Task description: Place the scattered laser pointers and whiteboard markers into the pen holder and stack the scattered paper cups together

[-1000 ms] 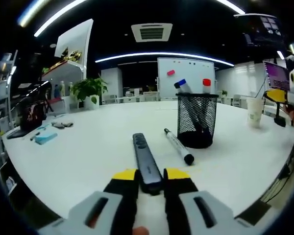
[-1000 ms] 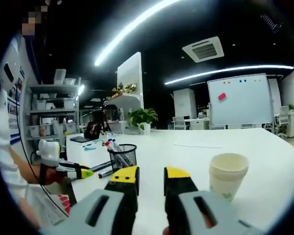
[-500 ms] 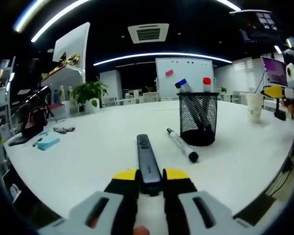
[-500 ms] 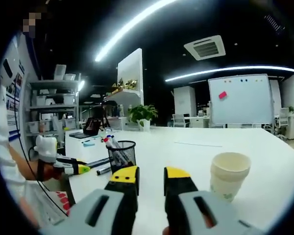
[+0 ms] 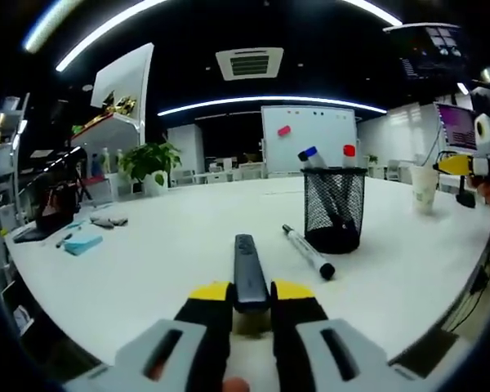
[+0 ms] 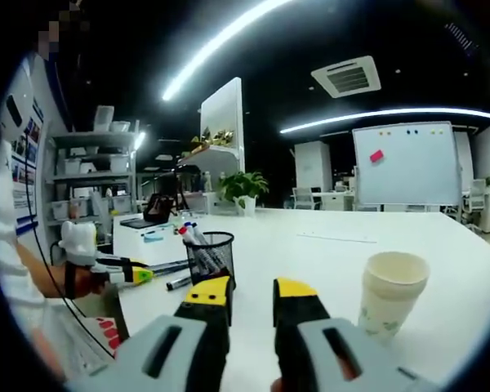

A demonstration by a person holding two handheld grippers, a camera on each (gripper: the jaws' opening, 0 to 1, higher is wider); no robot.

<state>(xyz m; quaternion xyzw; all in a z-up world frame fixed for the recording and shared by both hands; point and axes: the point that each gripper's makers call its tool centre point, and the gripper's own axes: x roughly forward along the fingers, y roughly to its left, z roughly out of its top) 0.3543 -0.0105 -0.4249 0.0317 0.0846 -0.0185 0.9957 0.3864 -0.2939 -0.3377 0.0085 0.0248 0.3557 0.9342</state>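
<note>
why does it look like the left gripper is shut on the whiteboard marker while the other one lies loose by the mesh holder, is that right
Not quite. In the left gripper view, the left gripper is shut on the dark laser pointer, not a marker. The whiteboard marker does lie loose beside the mesh pen holder.

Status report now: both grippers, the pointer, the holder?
Left gripper shut on laser pointer. Right gripper open, empty, near paper cup. Pen holder ahead, marker lying beside it.
</note>
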